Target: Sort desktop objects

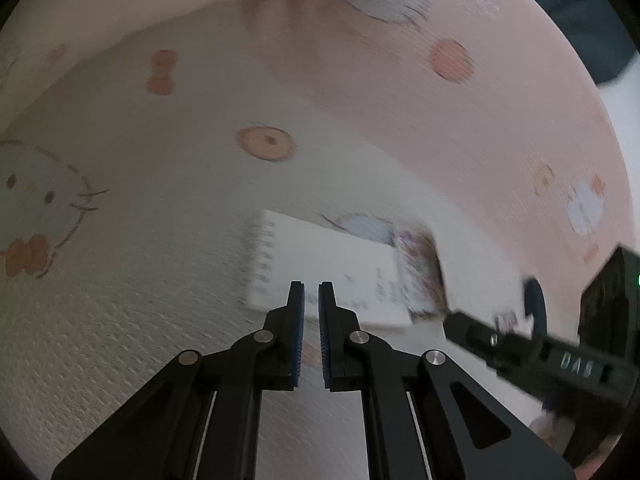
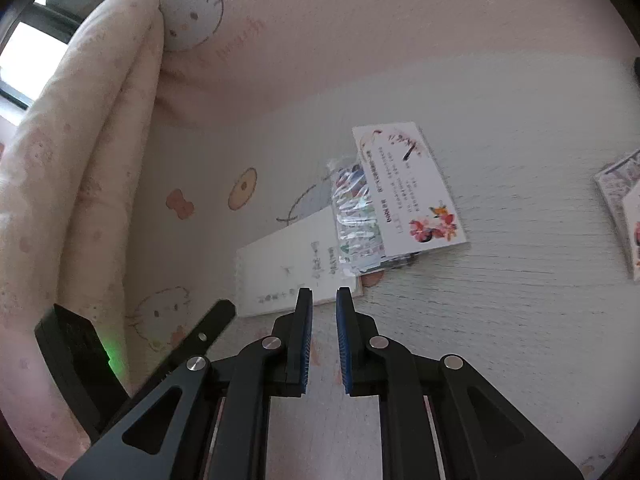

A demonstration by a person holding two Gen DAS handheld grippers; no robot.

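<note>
We saw a pink and cream cartoon-cat printed cloth (image 2: 500, 300) covering the surface, bunched into a thick fold (image 2: 80, 160) at nine o'clock in the right wrist view. On it lay a white spiral notepad (image 2: 288, 268) with handwriting, near the centre. Touching its two o'clock corner was a clear packet of coloured items (image 2: 356, 216), partly overlapped by a white printed card (image 2: 412, 184) with flowers. Another printed packet (image 2: 624, 208) lay well apart at three o'clock. The left gripper (image 1: 311, 286) hung over the notepad's (image 1: 332, 276) near edge, its fingers drawn to a narrow gap with nothing between them. The right gripper (image 2: 324, 292) hung at the notepad's six o'clock edge, fingers likewise narrow and empty.
</note>
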